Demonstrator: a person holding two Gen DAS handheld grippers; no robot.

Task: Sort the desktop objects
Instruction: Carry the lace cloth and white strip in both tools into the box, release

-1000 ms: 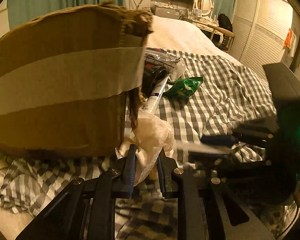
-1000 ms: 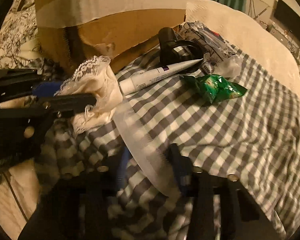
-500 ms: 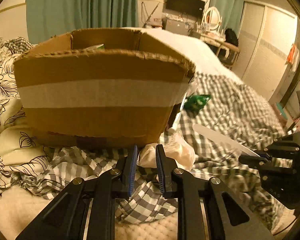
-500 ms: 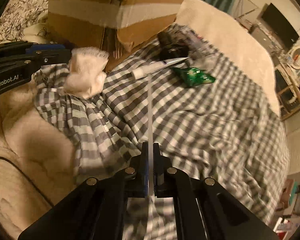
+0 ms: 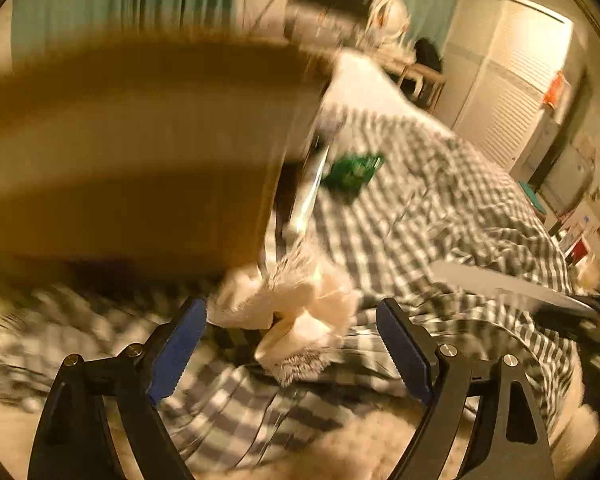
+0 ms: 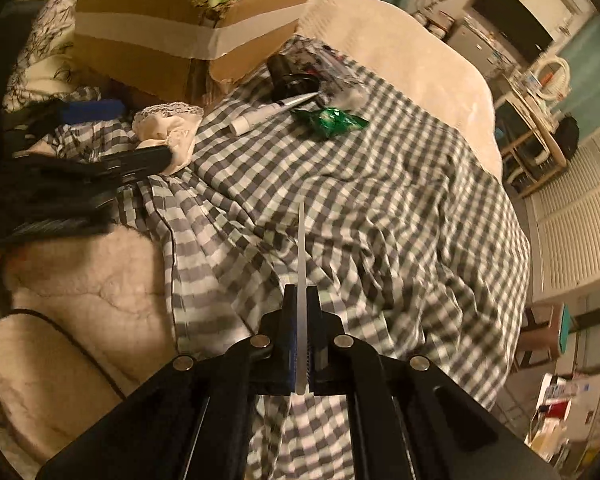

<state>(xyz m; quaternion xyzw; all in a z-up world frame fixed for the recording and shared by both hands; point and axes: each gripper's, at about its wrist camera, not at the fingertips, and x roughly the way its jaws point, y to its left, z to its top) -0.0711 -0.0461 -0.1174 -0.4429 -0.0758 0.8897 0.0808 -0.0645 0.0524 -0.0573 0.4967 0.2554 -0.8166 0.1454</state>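
Note:
My left gripper (image 5: 292,344) is open, its blue pads wide apart on either side of a crumpled white lace cloth (image 5: 296,312) lying on the checked bedspread; the cloth also shows in the right wrist view (image 6: 168,132). The left view is blurred. My right gripper (image 6: 300,320) is shut on a thin white ruler (image 6: 301,264), seen edge-on, held above the bedspread; it shows flat in the left wrist view (image 5: 500,284). A cardboard box (image 6: 188,28) stands behind the cloth. A white tube (image 6: 268,114), a green packet (image 6: 332,122) and a black object (image 6: 288,76) lie beside the box.
The grey checked bedspread (image 6: 380,200) covers the bed, over a cream blanket (image 6: 80,280). A floral pillow (image 6: 40,40) lies left of the box. A clear plastic bag (image 6: 332,68) sits behind the black object. Furniture and a white wardrobe (image 6: 572,220) stand at right.
My left gripper has opened and let go of the white cloth, which now lies on the bedspread. The right gripper has drawn back and up, still holding the ruler.

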